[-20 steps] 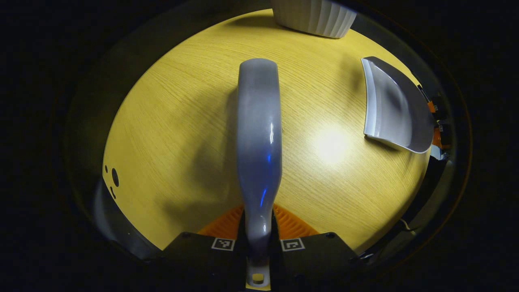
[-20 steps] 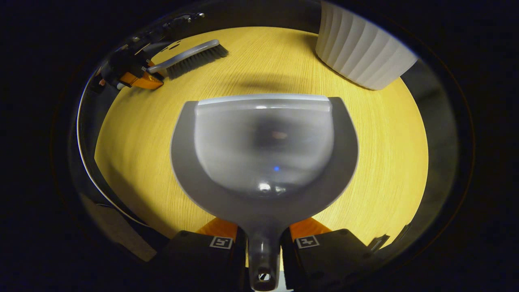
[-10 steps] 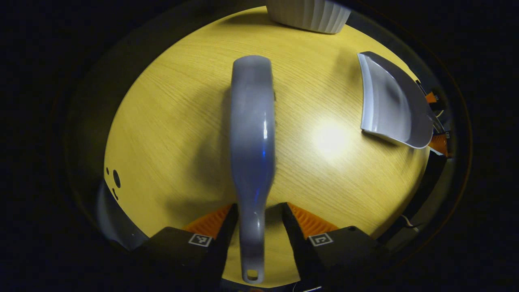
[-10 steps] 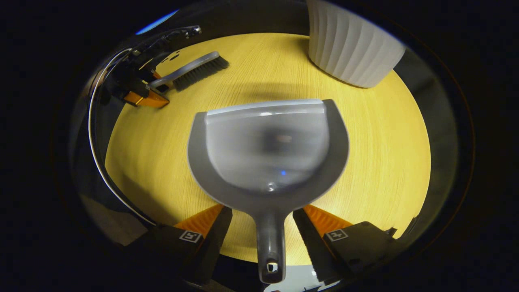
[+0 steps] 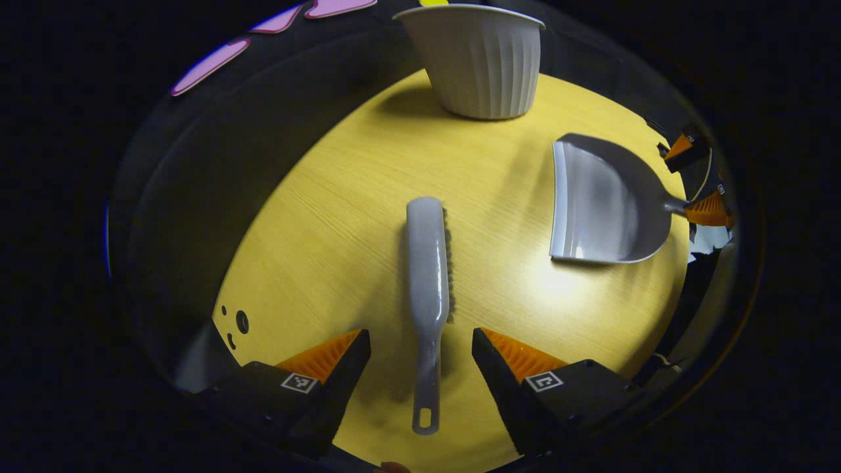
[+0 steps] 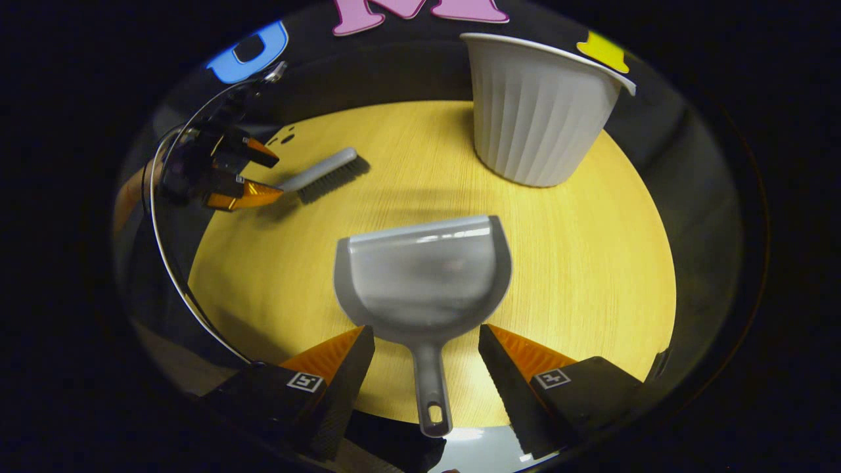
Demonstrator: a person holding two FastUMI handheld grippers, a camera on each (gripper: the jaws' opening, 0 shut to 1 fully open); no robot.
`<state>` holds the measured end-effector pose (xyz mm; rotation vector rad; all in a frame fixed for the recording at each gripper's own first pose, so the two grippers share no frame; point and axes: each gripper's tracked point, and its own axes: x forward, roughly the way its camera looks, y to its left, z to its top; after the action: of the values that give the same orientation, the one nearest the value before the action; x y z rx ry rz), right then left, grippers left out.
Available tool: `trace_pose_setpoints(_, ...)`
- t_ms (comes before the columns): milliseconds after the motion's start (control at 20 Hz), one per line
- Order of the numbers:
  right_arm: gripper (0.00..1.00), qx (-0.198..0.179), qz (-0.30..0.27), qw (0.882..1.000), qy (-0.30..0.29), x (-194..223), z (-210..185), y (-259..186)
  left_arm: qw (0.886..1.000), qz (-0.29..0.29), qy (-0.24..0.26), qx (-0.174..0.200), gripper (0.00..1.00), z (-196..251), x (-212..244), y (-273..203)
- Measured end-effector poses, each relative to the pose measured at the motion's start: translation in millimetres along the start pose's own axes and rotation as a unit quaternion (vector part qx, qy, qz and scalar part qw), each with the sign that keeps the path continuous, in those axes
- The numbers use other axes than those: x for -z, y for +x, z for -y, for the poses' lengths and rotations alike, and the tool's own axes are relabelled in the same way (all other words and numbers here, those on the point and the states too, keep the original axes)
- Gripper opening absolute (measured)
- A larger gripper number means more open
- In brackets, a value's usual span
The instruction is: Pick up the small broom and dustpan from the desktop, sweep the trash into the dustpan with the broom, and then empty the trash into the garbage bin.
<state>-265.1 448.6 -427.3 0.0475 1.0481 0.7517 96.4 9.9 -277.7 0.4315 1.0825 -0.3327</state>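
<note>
Here, left tongs [image 5: 420,355] wide astride broom [image 5: 427,263] handle, right tongs [image 6: 427,351] wide astride dustpan [image 6: 424,282] handle.

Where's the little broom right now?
The broom lies flat on the yellow table, its handle between the open fingers of the left tool. In the left gripper view, the dustpan is to its right and the white bin beyond.

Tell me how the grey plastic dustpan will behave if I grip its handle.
The grey plastic dustpan looks like thin moulded plastic, so probably stiff and light. Its glossy handle may slip, and the wide pan could droop forward. It lies flat on the yellow wooden desktop, so unlikely to roll.
</note>
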Motion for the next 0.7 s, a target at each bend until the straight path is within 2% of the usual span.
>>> trace_pose_setpoints(150,1.00,0.003,0.053,0.998,0.012,-29.7,3.3,-23.7,0.997,0.069,-0.016,-0.022,0.98,0.2,-19.7,-27.9)
trace_pose_setpoints(300,1.00,0.016,0.116,0.993,0.016,-62.4,9.2,-45.1,0.987,0.146,-0.057,-0.042,0.98,4.9,-43.7,-56.3)
trace_pose_setpoints(500,1.00,0.042,0.196,0.980,0.012,-96.1,19.8,-72.1,0.964,0.240,-0.102,-0.055,0.97,9.9,-74.0,-99.2)
trace_pose_setpoints(700,0.99,0.062,0.252,0.966,-0.013,-124.2,22.8,-97.4,0.934,0.324,-0.135,-0.067,0.97,20.0,-103.6,-149.2)
